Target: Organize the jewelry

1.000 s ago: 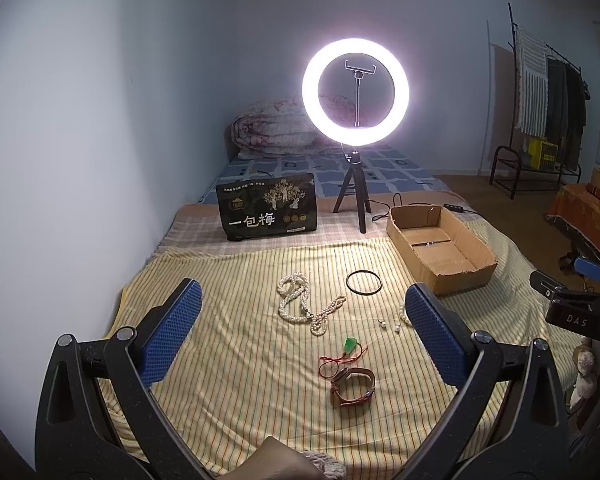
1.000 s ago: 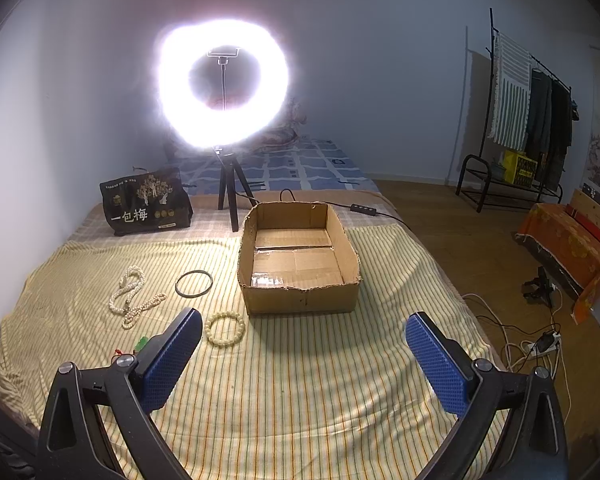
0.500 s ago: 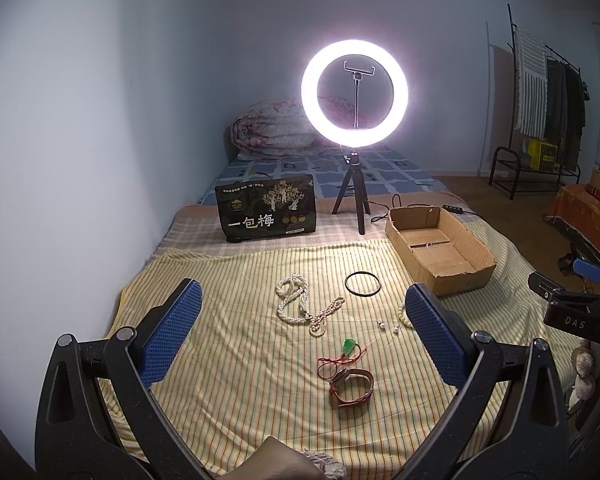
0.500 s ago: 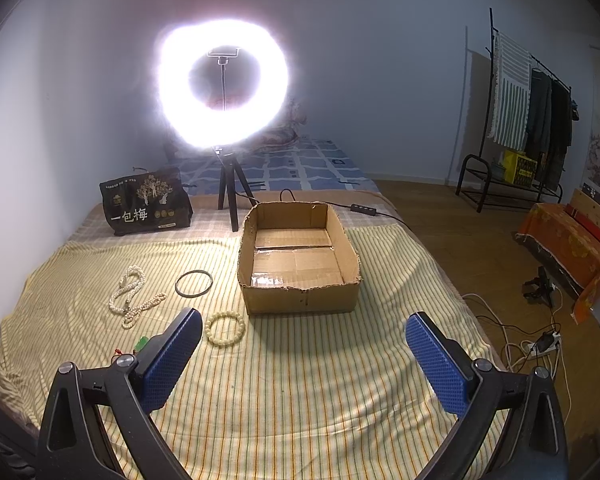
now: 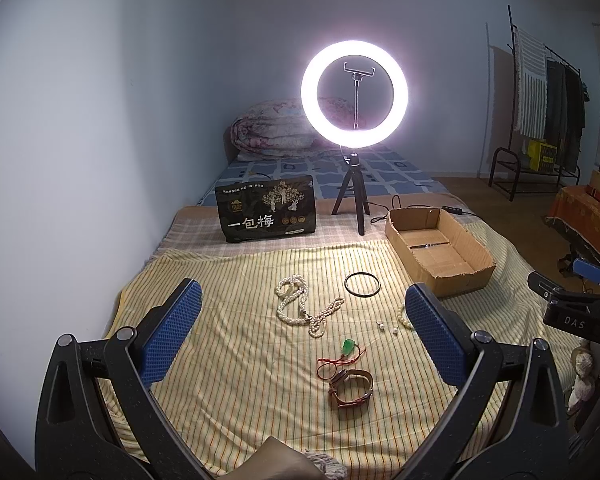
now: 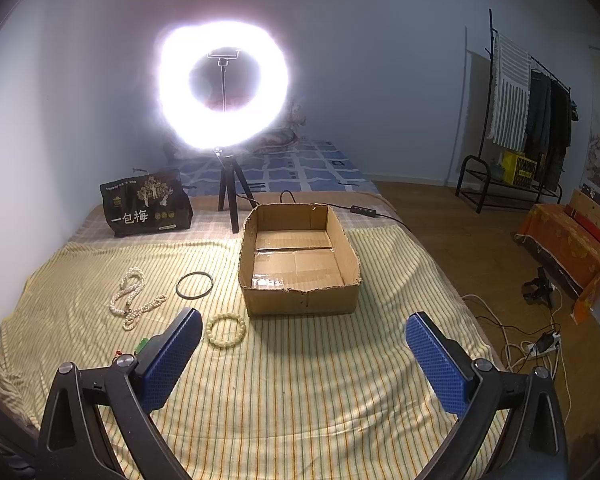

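Jewelry lies on a yellow striped cloth [image 5: 228,360]: a pearl necklace [image 5: 300,308], a black bangle [image 5: 362,284], a green pendant on a red cord [image 5: 348,347], a brown leather watch [image 5: 350,388] and two small pearl earrings [image 5: 386,327]. A pale bead bracelet [image 6: 226,330] rests in front of an empty cardboard box [image 6: 300,264]. My left gripper [image 5: 300,332] hangs open above the cloth, the pendant between its fingers' span. Open and holding nothing, my right gripper [image 6: 302,356] hovers before the box.
A lit ring light on a tripod [image 5: 354,96] and a black printed bag [image 5: 266,212] stand behind the cloth. A wall runs along the left. Cables and a power strip [image 6: 540,344] lie on the wooden floor at the right, near a clothes rack [image 6: 528,120].
Both views have shifted very slightly; nothing on the cloth has moved and both grippers stay open.
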Demonstrator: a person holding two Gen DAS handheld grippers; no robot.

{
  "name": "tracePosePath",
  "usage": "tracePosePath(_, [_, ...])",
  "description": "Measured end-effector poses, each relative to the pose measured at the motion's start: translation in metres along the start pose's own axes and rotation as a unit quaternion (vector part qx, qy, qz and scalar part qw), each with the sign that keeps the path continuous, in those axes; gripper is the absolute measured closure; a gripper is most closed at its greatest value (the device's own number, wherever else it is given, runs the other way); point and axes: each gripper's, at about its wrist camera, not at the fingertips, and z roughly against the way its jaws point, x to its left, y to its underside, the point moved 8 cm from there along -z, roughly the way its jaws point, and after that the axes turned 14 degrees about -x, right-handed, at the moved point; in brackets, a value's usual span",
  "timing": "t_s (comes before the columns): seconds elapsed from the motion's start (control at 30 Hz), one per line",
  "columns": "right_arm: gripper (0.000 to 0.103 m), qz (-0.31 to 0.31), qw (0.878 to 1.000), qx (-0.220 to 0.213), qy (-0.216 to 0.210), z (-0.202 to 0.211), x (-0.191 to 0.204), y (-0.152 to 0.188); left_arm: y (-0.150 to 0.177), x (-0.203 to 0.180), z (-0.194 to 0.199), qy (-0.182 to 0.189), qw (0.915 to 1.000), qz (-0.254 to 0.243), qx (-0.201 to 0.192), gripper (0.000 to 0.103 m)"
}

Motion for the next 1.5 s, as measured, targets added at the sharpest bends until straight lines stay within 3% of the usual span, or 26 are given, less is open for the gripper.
tracePosePath(1.17, [0.000, 0.000, 1.000, -0.001, -0.001, 0.001, 0.002, -0.001, 0.000, -0.001, 0.001, 0.000, 1.0000, 0.000, -0.001, 0.000])
tracePosePath(1.5, [0.000, 0.006, 1.000, 0.016, -0.020, -0.006, 0.009, 0.008, 0.009, 0.008, -0.004, -0.008, 0.9998, 0.001, 0.016, 0.000])
